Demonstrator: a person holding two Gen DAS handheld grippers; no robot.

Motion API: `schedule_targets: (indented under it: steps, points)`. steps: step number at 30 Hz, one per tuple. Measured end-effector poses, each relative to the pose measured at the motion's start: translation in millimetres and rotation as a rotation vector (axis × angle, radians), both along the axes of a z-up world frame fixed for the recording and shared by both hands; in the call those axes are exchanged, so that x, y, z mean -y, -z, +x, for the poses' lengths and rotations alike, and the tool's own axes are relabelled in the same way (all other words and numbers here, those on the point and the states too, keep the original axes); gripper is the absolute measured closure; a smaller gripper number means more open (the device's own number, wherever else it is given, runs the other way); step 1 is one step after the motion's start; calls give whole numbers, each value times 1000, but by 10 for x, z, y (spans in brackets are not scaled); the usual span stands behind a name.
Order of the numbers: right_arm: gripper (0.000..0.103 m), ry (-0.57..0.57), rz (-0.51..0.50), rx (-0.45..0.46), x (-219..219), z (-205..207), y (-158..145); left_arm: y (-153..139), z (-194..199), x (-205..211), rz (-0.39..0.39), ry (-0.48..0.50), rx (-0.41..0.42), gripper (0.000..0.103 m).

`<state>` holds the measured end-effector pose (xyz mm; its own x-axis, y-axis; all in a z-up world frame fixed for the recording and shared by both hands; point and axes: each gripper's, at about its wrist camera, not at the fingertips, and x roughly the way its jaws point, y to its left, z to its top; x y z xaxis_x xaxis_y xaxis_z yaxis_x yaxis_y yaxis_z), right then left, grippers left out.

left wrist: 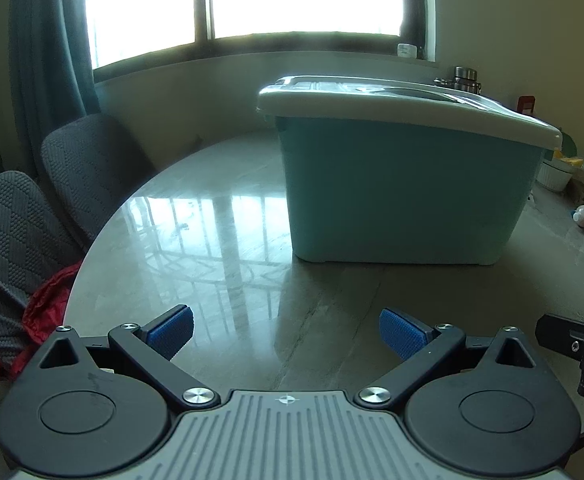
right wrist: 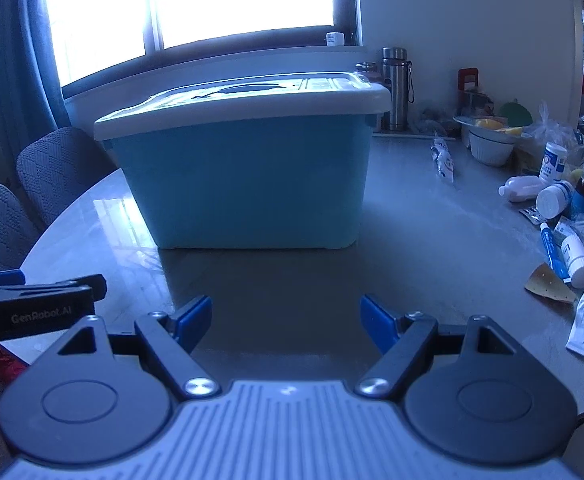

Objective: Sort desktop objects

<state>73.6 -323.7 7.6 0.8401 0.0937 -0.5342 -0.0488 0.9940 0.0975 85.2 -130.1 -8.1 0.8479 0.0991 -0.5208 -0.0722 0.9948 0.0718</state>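
Note:
A teal storage box (left wrist: 407, 196) with a closed white lid (left wrist: 391, 110) stands on the marble table, ahead of both grippers; it also shows in the right wrist view (right wrist: 244, 184). My left gripper (left wrist: 286, 334) is open and empty, low over the table in front of the box. My right gripper (right wrist: 286, 324) is open and empty, beside the left one. Loose medicine bottles (right wrist: 553, 198), tubes (right wrist: 551, 252) and packets (right wrist: 581, 326) lie scattered at the right of the table.
A white bowl (right wrist: 489, 146) and a steel flask (right wrist: 395, 88) stand at the back right. Two grey chairs (left wrist: 84, 172) and a red cloth (left wrist: 48, 304) are beyond the table's left edge. The left gripper's body (right wrist: 32, 304) shows at the right view's left.

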Motion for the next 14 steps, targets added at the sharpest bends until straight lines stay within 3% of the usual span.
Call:
schedule_targets:
  steps: [14]
  points:
    - [22, -4, 12, 0, -8, 22, -8, 4, 76, 50, 9, 18, 10, 2]
